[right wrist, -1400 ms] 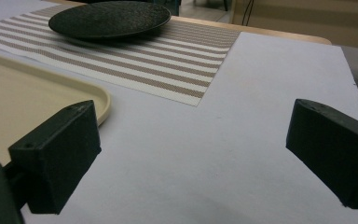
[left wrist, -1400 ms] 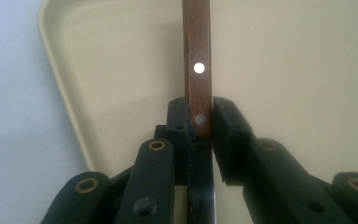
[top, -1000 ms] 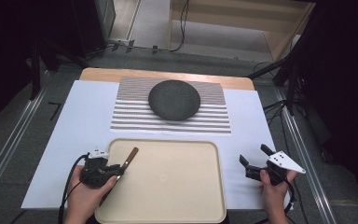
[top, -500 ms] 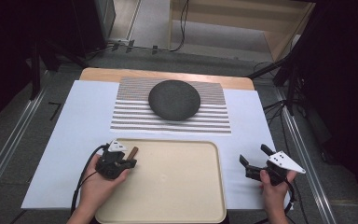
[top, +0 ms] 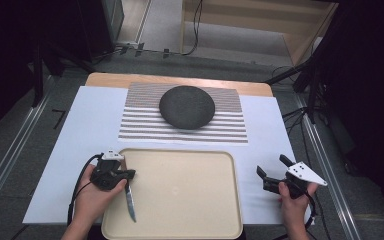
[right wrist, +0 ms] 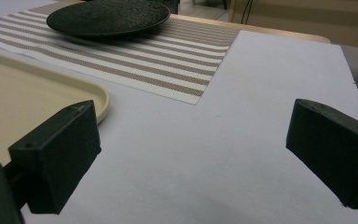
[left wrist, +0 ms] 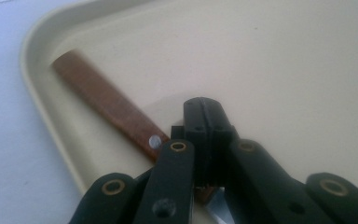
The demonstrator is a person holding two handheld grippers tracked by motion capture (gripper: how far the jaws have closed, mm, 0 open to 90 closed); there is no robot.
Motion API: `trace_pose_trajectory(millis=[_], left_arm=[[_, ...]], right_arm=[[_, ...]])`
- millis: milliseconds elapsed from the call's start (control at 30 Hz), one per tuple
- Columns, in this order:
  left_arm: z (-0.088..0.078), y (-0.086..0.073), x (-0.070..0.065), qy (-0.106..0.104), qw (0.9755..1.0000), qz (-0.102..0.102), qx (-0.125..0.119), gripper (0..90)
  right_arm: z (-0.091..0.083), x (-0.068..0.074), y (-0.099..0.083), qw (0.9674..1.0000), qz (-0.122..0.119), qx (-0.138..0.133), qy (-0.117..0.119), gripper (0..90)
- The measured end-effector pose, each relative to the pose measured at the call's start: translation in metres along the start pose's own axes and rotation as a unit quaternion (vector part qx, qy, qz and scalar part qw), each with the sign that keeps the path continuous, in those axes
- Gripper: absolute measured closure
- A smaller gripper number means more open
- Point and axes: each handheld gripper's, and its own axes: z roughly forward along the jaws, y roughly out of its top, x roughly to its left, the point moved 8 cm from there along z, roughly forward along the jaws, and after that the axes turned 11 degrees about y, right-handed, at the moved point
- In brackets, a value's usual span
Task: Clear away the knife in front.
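Left gripper (top: 128,174), lower left of the high view, clamped on knife (top: 130,200) over tray (top: 220,160); blade points toward the bottom edge.

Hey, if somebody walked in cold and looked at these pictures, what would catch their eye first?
Probably the knife with its brown wooden handle, clamped in the left tongs over the left part of the cream tray. Next, the dark round plate on the striped placemat at the far side of the table. The right tongs stand open over the white sheet, right of the tray.
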Motion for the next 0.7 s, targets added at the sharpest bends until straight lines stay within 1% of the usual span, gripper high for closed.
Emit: trace_pose_trajectory(millis=[33, 133, 200, 233, 267, 367, 500, 533, 633, 700], left_arm=[[-0.001, 0.000, 0.002, 0.002, 1.0000, -0.003, -0.001, 89.6], [-0.001, -0.002, 0.005, 0.002, 1.0000, -0.004, 0.003, 89.6], [-0.002, -0.003, 0.009, 0.006, 1.0000, -0.002, 0.006, 89.6], [-0.002, -0.003, 0.009, 0.006, 1.0000, -0.005, 0.006, 89.6], [-0.003, -0.004, 0.011, 0.007, 0.9999, -0.004, 0.007, 89.5], [-0.004, -0.004, 0.016, 0.014, 0.9998, -0.008, 0.006, 89.5], [-0.006, -0.005, 0.021, 0.016, 0.9998, -0.011, 0.003, 89.5], [-0.006, -0.005, 0.021, 0.016, 0.9998, -0.009, 0.001, 89.5], [-0.006, -0.005, 0.020, 0.025, 0.9997, 0.007, 0.000, 89.5], [-0.006, -0.005, 0.020, 0.024, 0.9997, 0.008, -0.003, 89.4]], right_arm=[[0.000, 0.000, 0.000, 1.0000, 0.000, 0.000, 0.000, 1.7], [0.000, 0.000, 0.000, 1.0000, 0.001, 0.000, 0.000, 1.7], [0.000, 0.000, 0.000, 1.0000, 0.001, 0.000, 0.000, 1.7], [0.000, 0.000, 0.000, 1.0000, 0.001, -0.001, 0.000, 1.7], [0.000, 0.000, 0.000, 1.0000, 0.001, -0.001, 0.000, 1.7], [0.000, 0.000, 0.000, 1.0000, 0.001, 0.000, 0.000, 1.7], [0.000, 0.000, 0.000, 1.0000, 0.002, 0.000, 0.000, 1.7], [0.000, 0.000, 0.000, 1.0000, 0.002, 0.000, 0.000, 1.7], [0.000, 0.000, 0.000, 1.0000, 0.002, 0.000, -0.001, 1.7], [0.000, 0.000, 0.000, 1.0000, 0.001, 0.000, 0.000, 1.7]])
